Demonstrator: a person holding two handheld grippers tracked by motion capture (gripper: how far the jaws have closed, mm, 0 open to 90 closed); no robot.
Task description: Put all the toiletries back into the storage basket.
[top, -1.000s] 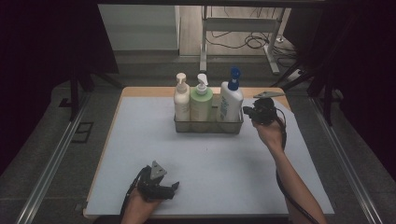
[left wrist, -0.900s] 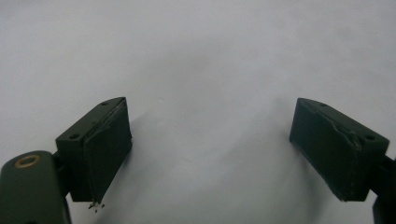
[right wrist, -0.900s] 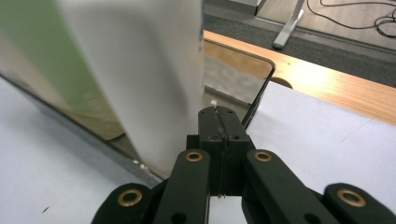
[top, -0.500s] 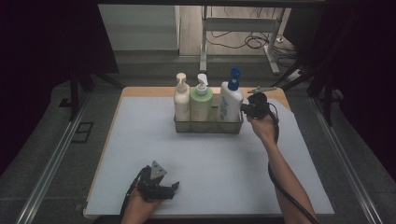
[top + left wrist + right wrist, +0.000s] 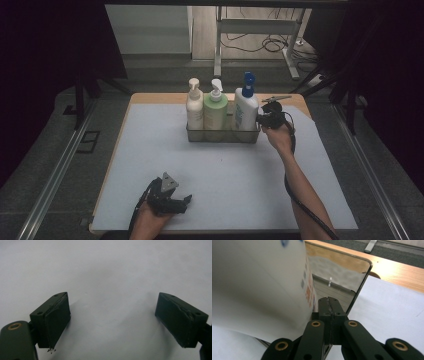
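A clear tray (image 5: 222, 135) at the back of the white mat holds three pump bottles: a white one (image 5: 194, 107), a green one (image 5: 215, 112) and a white one with a blue pump (image 5: 246, 112). My right gripper (image 5: 261, 119) is at the tray's right end, beside the blue-pump bottle. In the right gripper view its jaws are pressed together (image 5: 329, 302), right by the bottle's side (image 5: 257, 282) and the tray's clear end wall (image 5: 342, 277); whether they pinch the wall I cannot tell. My left gripper (image 5: 181, 204) lies near the front edge, open (image 5: 112, 317), with bare mat between its jaws.
The white mat (image 5: 225, 170) covers most of the wooden table (image 5: 155, 98), which shows as a strip at the back. A small metal tool (image 5: 276, 98) lies at the back right, behind the right gripper. Dark floor and metal rails surround the table.
My right gripper has moved left and a little down, from beside the tray to right against its end by the blue-pump bottle. The left gripper has stayed put.
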